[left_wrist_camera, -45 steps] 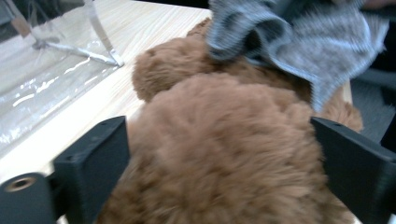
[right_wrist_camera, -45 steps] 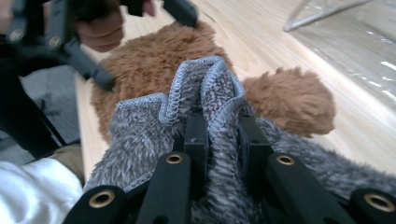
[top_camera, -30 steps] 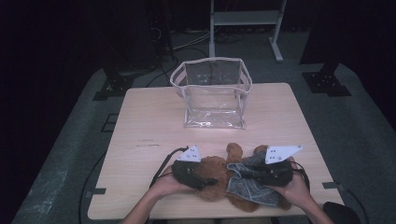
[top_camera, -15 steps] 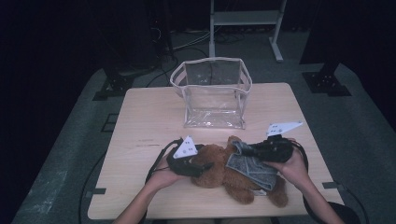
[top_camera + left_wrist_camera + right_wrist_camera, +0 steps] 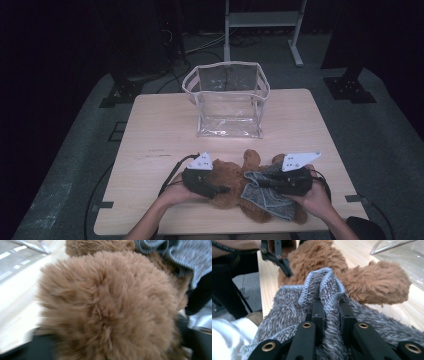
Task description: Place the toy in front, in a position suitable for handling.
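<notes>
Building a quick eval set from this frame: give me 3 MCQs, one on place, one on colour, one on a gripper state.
1. Where is the clear bag relative to the teddy bear?
A. beyond it, farther up the table
B. under it
C. left of it, touching

2. What colour is the knit garment?
A. red
B. grey
C. yellow

3. What is the right gripper doing?
A. open over bare table
B. shut on the garment
C. gripping the bag

Answers: 1 A, bag stands apart beyond the bear. 2 B, grey knit. 3 B, jaws pinch a fold.
</notes>
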`<state>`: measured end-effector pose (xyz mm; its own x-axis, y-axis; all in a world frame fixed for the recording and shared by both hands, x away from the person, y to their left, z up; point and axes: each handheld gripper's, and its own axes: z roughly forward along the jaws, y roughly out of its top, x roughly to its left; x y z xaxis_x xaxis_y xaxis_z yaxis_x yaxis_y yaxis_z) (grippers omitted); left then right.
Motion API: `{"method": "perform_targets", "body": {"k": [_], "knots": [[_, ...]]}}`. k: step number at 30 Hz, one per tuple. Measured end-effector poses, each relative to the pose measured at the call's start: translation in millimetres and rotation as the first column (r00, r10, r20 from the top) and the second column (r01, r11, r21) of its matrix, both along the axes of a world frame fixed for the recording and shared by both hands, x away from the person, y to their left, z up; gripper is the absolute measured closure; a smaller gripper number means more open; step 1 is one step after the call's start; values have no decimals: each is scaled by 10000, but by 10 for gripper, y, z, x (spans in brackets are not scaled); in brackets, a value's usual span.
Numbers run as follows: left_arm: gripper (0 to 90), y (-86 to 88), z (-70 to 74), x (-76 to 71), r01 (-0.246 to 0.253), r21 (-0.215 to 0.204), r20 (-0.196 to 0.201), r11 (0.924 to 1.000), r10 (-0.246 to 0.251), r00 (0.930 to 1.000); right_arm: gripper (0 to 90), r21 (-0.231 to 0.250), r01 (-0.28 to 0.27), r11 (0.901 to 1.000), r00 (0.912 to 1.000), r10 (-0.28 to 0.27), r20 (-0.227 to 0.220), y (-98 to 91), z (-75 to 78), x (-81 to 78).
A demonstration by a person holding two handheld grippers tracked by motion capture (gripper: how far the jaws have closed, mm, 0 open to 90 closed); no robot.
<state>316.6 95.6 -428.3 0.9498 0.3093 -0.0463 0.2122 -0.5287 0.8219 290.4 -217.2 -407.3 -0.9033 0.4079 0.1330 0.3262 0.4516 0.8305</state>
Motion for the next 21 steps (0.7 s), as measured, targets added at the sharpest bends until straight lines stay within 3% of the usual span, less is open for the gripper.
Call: {"method": "perform_targets", "body": {"k": [2,5,6,7,8,11,15,16,17,18,21], "knots": [[412,-9,25,-34,-69,147,538,9999,61,9985,769,340,229,9992,9996,-224,-164,-28,56,51],[445,-10,45,-43,-274,261,876,9993,250,9958,765,488,427,9979,9990,-419,-183,-44,129,115],[454,-2,65,-46,-454,255,1225,9986,419,9916,765,607,734,9955,9973,-726,-143,-62,200,188],[455,-2,65,-46,-454,255,1225,9986,419,9916,765,607,734,9955,9973,-726,-143,-62,200,188],[457,6,67,-55,-617,247,1510,9978,573,9869,766,800,998,9918,9950,-987,-181,-93,262,274],[458,35,54,-65,-844,126,1627,9964,812,9833,766,1074,1205,9869,9919,-1155,-523,-124,316,390],[422,76,39,-126,-907,-66,1591,9959,906,9831,763,735,1218,9898,9884,-1142,-998,-86,274,418],[375,112,40,-169,-858,-188,1351,9961,876,9870,764,198,1050,9943,9888,-1022,-1090,-19,171,356],[318,112,40,-169,-858,-188,1351,9961,876,9870,764,198,1050,9943,9888,-1022,-1090,-19,171,356],[250,130,39,-197,-709,-289,950,9971,733,9928,770,143,855,9962,9921,-838,-933,35,42,245],[98,163,66,-186,-452,-461,178,9979,460,9988,781,413,561,9976,9965,-534,-640,37,-39,94]]}}
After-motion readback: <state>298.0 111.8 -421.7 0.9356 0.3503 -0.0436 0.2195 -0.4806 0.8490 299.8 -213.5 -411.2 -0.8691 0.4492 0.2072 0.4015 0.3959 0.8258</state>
